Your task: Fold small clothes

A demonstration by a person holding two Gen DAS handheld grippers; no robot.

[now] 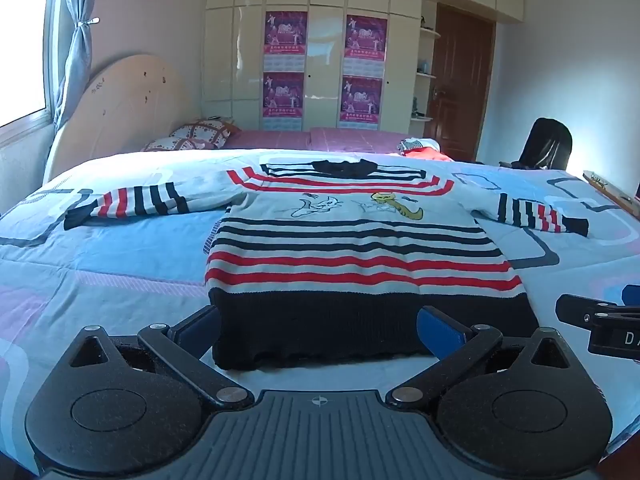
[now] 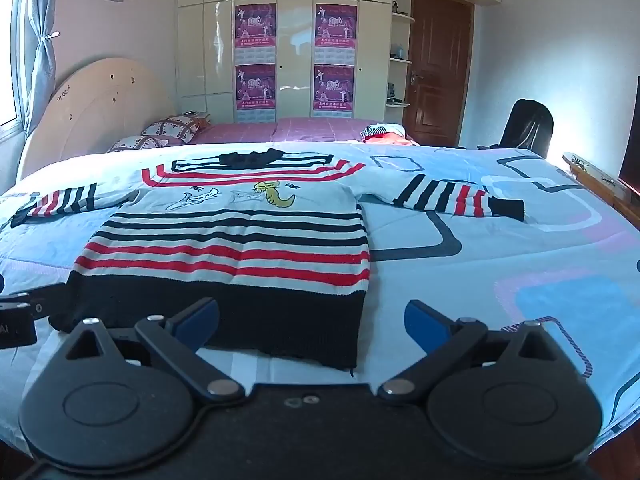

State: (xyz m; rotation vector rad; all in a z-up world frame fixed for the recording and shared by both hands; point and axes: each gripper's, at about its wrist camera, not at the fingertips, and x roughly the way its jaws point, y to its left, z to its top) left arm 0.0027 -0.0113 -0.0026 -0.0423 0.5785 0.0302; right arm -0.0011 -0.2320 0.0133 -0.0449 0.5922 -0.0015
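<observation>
A small striped sweater (image 1: 352,248) lies flat on a big bed (image 1: 100,272) with a light blue cover. Its two sleeves are spread out to the sides. The dark bottom edge is nearest to us. The left gripper (image 1: 320,328) has its fingers wide open on both sides of that edge and holds nothing. The right gripper (image 2: 312,326) is wide open too, near the sweater's right bottom corner, and holds nothing. Behind the bed are a tall cream wardrobe (image 1: 320,40) with purple posters (image 1: 285,32), a brown door (image 1: 460,80), a window with a curtain (image 1: 78,40) and a black chair (image 1: 548,148).
</observation>
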